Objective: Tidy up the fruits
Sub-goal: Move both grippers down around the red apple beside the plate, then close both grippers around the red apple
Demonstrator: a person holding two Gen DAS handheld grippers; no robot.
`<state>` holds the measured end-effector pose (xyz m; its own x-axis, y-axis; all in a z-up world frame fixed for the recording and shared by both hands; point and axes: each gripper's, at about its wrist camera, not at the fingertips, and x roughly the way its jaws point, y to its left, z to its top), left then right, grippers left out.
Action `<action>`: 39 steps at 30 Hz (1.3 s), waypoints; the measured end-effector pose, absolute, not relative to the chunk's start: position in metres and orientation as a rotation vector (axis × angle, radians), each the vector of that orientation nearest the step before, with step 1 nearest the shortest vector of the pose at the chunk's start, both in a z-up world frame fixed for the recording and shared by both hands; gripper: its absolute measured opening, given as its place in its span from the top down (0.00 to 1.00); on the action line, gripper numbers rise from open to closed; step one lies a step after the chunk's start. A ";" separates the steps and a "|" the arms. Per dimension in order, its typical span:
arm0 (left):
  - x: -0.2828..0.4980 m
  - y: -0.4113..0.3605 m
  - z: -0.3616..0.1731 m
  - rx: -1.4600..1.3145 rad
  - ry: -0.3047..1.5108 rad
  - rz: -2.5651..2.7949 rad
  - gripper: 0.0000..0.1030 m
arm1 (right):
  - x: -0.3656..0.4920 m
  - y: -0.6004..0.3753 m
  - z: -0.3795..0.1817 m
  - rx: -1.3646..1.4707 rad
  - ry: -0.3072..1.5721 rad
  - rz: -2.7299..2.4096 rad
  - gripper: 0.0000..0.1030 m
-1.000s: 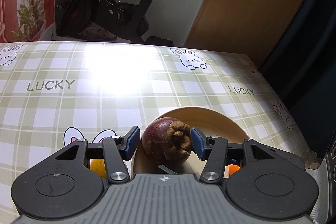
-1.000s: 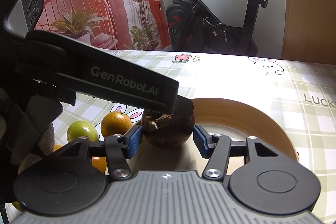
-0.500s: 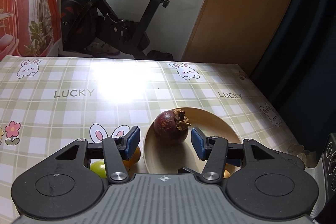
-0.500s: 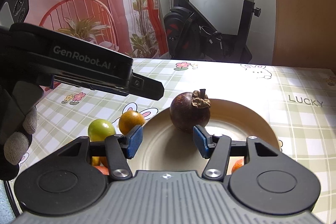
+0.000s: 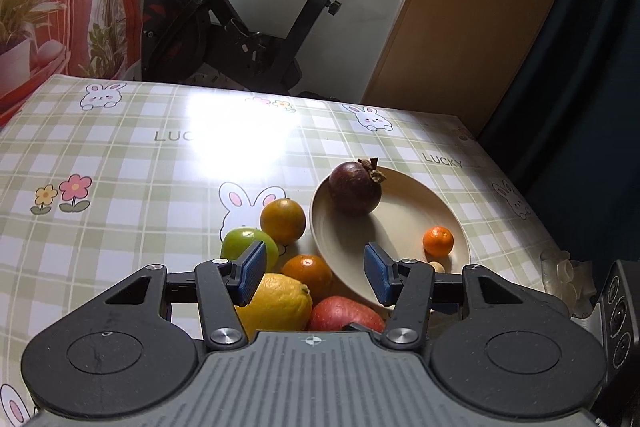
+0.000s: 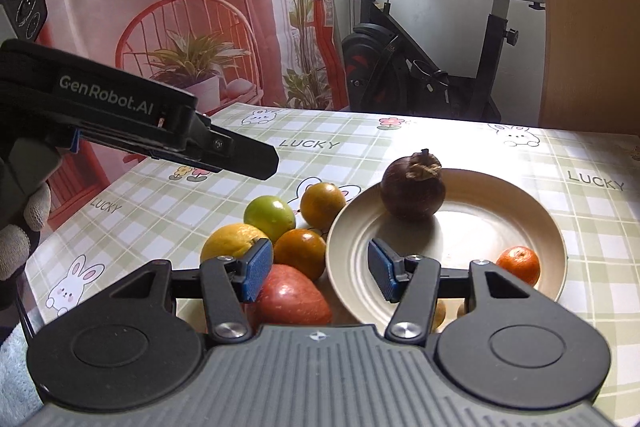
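Landmark here is the plate [image 6: 552, 227], a cream one sat on the checked tablecloth [image 5: 120, 227].

Nearest to the camera, the right gripper [image 6: 320, 269] is held with its blue pads apart and nothing between them; same story for the left gripper [image 5: 314, 277], jaws spread, nothing clamped. In the right wrist view the left tool is seen from the side, up and left of the plate, gripped by a gloved hand [image 6: 20, 227].

The near-left side of the plate is crowded by loose fruit on the cloth: a red apple [image 6: 294, 297] closest, a lemon [image 6: 230, 241] left of it, then an orange [image 6: 300, 253] right against the plate's rim, a green apple [image 6: 269, 215] behind that, and another orange [image 6: 322, 201] furthest back, also just beside the rim. Something small and tan [image 5: 436, 266] is tucked at the near edge of the plate, too hidden to be named.

On the plate itself two things are found: a small tangerine [image 6: 518, 265] at the near-right part, and a dark purple mangosteen [image 6: 412, 191] at the far side, dried stem cap tilted.

"LUCKY" is printed on the cloth past the plate, along with bunnies and flowers. "GenRobot.AI" can be read on the side of the left tool. Beyond the table an exercise bike [image 6: 432, 67] is parked, with a red plant-print curtain [image 6: 180, 7] to its left.
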<state>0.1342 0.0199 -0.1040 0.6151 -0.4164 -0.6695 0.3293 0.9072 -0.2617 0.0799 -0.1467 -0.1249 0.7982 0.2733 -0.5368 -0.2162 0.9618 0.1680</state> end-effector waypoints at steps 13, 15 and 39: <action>0.119 0.021 -0.127 -0.151 0.833 -0.466 0.46 | 0.061 -0.084 -0.158 -0.205 0.583 0.307 0.26; 0.118 0.021 -0.130 -0.157 0.838 -0.466 0.46 | 0.061 -0.081 -0.162 -0.223 0.579 0.303 0.26; 0.114 0.012 -0.142 -0.147 0.873 -0.502 0.45 | 0.058 -0.099 -0.168 -0.138 0.619 0.346 0.39</action>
